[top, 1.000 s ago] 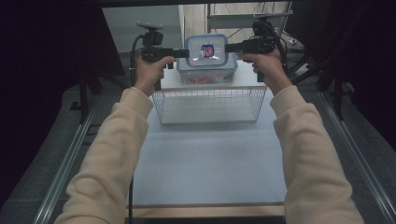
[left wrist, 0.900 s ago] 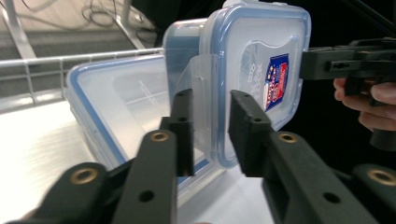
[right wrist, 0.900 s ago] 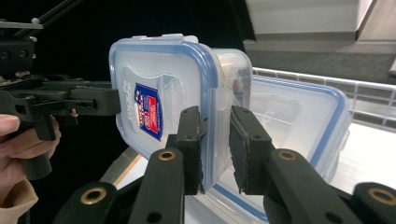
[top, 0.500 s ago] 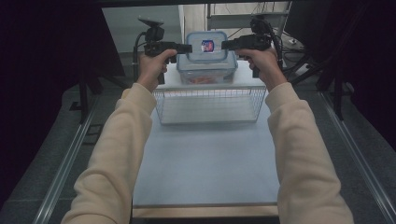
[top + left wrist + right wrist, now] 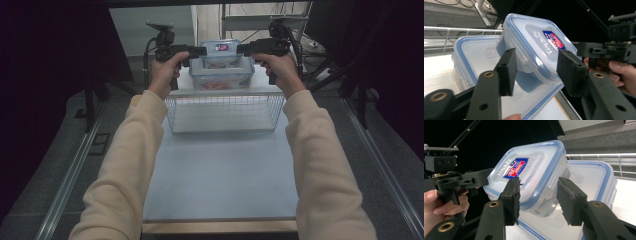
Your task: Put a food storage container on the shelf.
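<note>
Dark room all around, with a pale blue-grey table (image 5: 220,170) running away from the person and a bit of cable clutter at the back right. Across the table sits a wire basket (image 5: 225,112), and right behind it, at the far end, is a big clear plastic container with a blue-rimmed lid (image 5: 220,75).

Resting on top of that big one is a smaller container of the same kind (image 5: 221,50), with a red and blue sticker (image 5: 554,40) on its lid. In both gripper views it sits tilted on the larger lid rather than flat.

The left gripper (image 5: 200,50) comes in from the left side of the small box and the right gripper (image 5: 243,49) from the right, each held in a hand with a cream sleeve behind it.

Both sets of jaws have just been opening. In the left gripper view the pads (image 5: 507,71) stand spread either side of the small box's edge, and I can't see them pressing on it. Same deal in the right gripper view: its pads (image 5: 569,202) are apart with the box's corner between them, gap visible on each side.
</note>
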Demonstrator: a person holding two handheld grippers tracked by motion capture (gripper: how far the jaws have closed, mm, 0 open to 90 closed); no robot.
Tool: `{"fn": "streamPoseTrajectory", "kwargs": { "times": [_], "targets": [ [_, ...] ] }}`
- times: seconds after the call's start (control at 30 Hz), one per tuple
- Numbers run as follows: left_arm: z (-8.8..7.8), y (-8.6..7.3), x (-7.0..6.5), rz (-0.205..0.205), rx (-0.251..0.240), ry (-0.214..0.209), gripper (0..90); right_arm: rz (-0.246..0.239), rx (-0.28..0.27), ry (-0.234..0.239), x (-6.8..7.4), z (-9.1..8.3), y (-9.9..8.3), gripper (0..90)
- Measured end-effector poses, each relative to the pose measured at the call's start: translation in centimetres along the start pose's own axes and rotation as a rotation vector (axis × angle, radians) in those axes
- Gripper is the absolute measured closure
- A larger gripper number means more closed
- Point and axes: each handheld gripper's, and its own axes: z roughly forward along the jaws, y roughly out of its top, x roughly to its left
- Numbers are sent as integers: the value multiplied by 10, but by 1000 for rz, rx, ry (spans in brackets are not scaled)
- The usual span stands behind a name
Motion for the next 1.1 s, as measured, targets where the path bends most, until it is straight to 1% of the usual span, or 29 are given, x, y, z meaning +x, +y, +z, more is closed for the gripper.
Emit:
{"fn": "streamPoseTrajectory", "kwargs": {
  "times": [0.1, 0.13, 0.2, 0.27, 0.43, 0.5, 0.6, 0.67, 0.77, 0.83, 0.87, 0.9, 1.03, 1.1],
  "targets": [
    [-1, 0, -1, 14, -14, 10, 412, -3, -8, 0, 0, -2, -2, 506],
    [-2, 0, -2, 14, -20, 4, 392, -9, -16, -3, 1, -3, -3, 495],
    [-4, 0, -4, 25, -28, 11, 362, -20, -26, -8, 2, -6, -3, 476],
    [-8, -1, -8, 48, -28, 15, 343, -42, -35, -8, 3, -9, -4, 466],
    [-20, -4, -17, 107, -37, 44, 315, -89, -63, 0, 13, -20, -7, 432],
    [-26, -6, -20, 120, -47, 48, 312, -116, -65, -8, 18, -25, -10, 421],
    [-34, -10, -22, 126, -59, 51, 305, -143, -76, -2, 22, -33, -14, 394],
    [-39, -14, -24, 138, -61, 56, 301, -154, -88, -3, 22, -37, -17, 385],
    [-45, -22, -27, 169, -55, 66, 299, -170, -94, -2, 22, -46, -22, 370],
    [-49, -28, -28, 184, -50, 67, 298, -189, -97, -2, 22, -50, -27, 366],
    [-51, -31, -29, 193, -49, 77, 296, -196, -95, -4, 21, -52, -30, 363],
    [-53, -34, -29, 200, -49, 79, 297, -200, -98, -4, 20, -54, -33, 362],
    [-62, -49, -32, 230, -49, 73, 296, -244, -106, -13, 18, -63, -48, 356],
    [-66, -59, -35, 258, -43, 77, 295, -264, -97, -21, 17, -66, -58, 351]
  ]
}}
